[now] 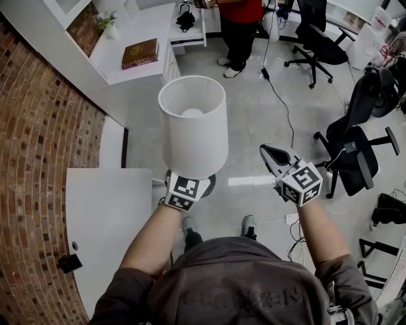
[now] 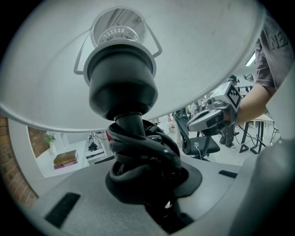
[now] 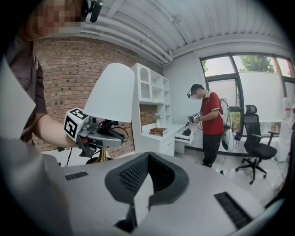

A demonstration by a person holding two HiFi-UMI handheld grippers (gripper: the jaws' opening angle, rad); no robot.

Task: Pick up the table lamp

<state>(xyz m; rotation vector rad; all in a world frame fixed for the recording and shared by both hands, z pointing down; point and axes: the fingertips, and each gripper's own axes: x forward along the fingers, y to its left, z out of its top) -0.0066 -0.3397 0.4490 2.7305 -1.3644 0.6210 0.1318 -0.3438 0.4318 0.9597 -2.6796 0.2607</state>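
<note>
The table lamp hangs in the air in front of me, its white drum shade upright and its dark round base just below. My left gripper sits under the shade and is shut on the lamp's black stem, where the black cord is wound in loops. The shade's underside fills the top of the left gripper view. My right gripper floats to the right of the lamp, apart from it, shut and holding nothing. From the right gripper view the shade and left gripper show at left.
A white table stands at my left against a curved brick wall. Beyond are a white desk with a book, a person in a red shirt, black office chairs at right, and a cable on the floor.
</note>
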